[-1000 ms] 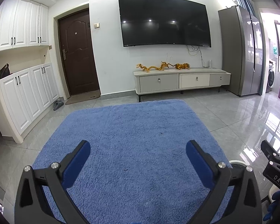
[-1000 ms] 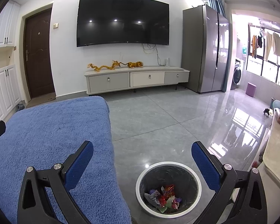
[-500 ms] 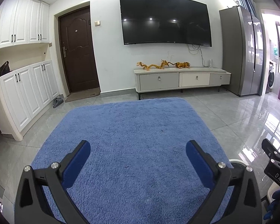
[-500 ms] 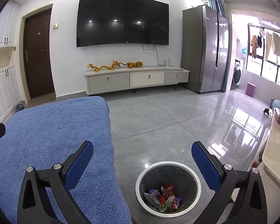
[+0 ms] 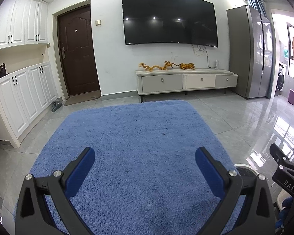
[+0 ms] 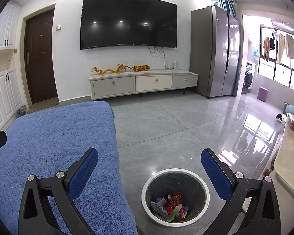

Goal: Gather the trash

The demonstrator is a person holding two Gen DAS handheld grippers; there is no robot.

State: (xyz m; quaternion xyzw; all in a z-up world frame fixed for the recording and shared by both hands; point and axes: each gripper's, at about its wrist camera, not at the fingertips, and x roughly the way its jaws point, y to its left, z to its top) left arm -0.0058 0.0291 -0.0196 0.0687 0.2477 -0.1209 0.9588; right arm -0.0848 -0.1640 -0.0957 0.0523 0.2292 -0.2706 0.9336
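Right wrist view: wrappers (image 6: 171, 205) lie in the trash bin (image 6: 147, 188). Blue rug (image 5: 137, 137) looks clean, so the job seems done. Left gripper (image 5: 145, 168) and right gripper (image 6: 150, 168) both gape wide, holding nothing.

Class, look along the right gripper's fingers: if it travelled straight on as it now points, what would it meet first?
Probably the bare grey floor beyond the bin, between the open right gripper fingers; depth is uncertain.

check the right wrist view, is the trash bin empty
No, the trash bin holds crumpled wrappers at its bottom.
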